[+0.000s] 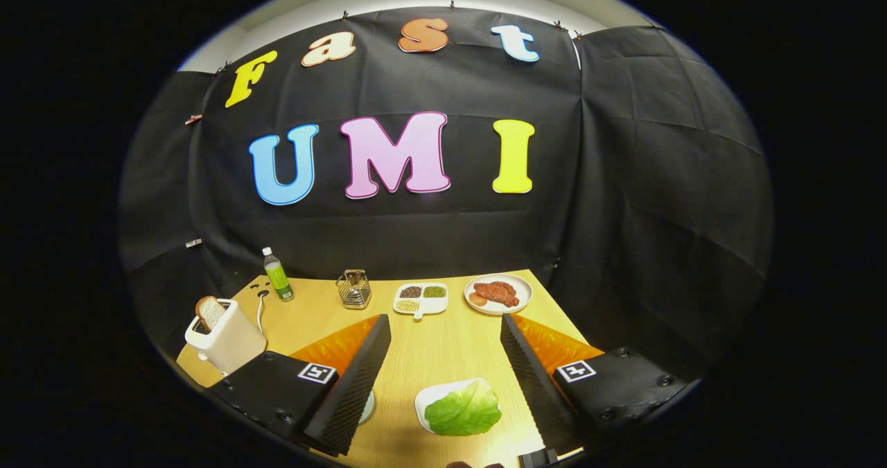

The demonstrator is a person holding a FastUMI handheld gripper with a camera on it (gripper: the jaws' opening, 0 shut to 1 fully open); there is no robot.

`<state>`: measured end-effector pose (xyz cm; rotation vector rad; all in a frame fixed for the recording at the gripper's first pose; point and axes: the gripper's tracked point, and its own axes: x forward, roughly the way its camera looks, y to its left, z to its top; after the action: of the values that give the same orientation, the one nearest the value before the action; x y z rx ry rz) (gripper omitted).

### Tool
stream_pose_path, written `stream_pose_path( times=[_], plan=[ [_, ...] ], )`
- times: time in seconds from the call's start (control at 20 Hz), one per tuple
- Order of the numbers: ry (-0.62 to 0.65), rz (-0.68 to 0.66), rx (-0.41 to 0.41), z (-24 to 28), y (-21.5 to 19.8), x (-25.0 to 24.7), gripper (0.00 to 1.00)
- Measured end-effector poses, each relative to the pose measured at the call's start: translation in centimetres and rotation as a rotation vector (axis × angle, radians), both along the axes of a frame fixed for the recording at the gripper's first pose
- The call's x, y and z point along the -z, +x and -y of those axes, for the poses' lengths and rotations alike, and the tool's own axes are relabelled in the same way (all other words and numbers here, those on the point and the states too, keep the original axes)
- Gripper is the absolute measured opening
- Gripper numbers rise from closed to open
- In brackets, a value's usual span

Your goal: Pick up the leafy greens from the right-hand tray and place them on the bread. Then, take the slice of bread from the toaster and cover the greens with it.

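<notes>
Now — gripper (443, 329) spread wide | leafy greens (463, 409) between fingers — untouched

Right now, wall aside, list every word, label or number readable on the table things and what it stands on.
No text can be read.
bottle: green label, too small and blurred to read.
square markers on the gripper: black-and-white patterns, no words.
toaster: no text shows.
The gripper is open, with the leafy greens between its fingers.

Even overhead light, table (429, 357) bright, sharp centre, strong fisheye bend at edges
</notes>
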<state>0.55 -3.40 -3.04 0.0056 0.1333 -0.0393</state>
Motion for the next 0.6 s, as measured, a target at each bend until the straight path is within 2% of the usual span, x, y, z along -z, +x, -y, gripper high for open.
stream_pose_path(
  times=[0.6],
  plan=[
    [0.004, -0.145, -0.003, 0.5, 1.2, 4.5, 0.99]
  ],
)
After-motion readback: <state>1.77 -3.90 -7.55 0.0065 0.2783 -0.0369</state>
